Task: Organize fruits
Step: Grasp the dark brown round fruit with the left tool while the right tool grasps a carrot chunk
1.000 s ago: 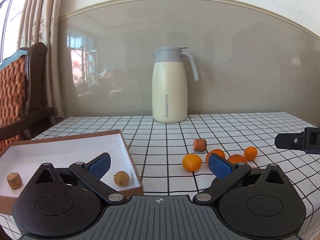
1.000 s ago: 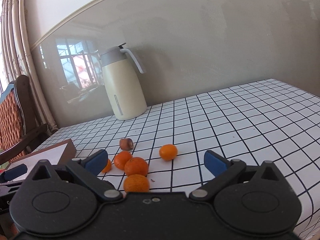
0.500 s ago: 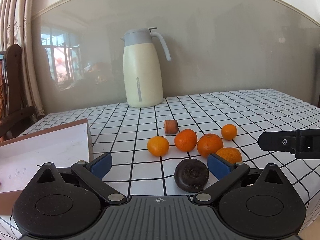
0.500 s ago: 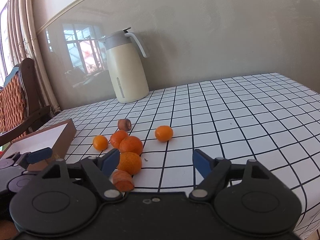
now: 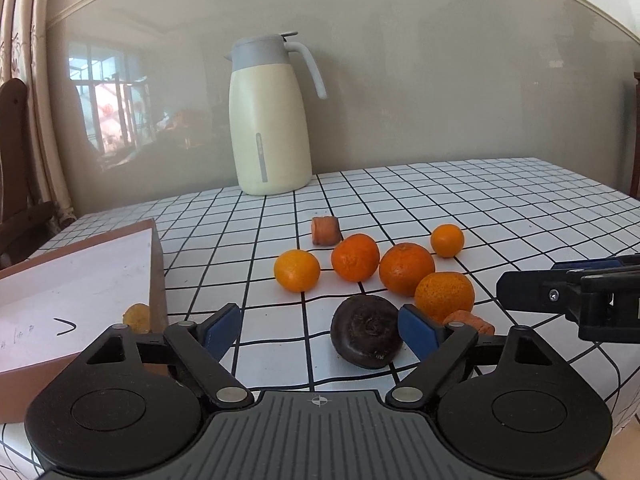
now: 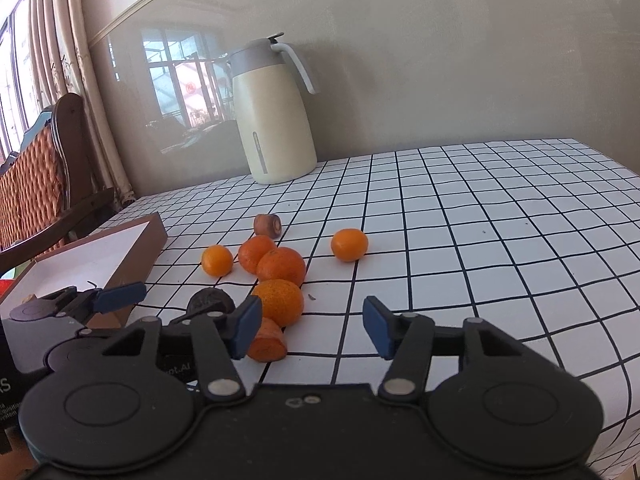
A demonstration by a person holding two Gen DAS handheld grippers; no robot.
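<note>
Orange fruit is bunched up mid-table, so this looks like the pick-up step of the sorting. From the left wrist camera, the left gripper [image 5: 320, 330] is closing with the dark round fruit [image 5: 367, 336] between its jaws, pads not touching it yet; next it needs to squeeze gently and carry it to the brown box [image 5: 80, 292] just left. A speckled orange [image 5: 444, 295] sits right behind. From the right wrist camera, the right gripper [image 6: 311, 326] is closing too, on nothing; the carrot chunk [image 6: 267, 342] lies just outside its left pad. Checked tablecloth [image 6: 480, 220], cream thermos jug [image 6: 272, 120] by the wall, wooden chair [image 6: 44, 168] near the curtains.
</note>
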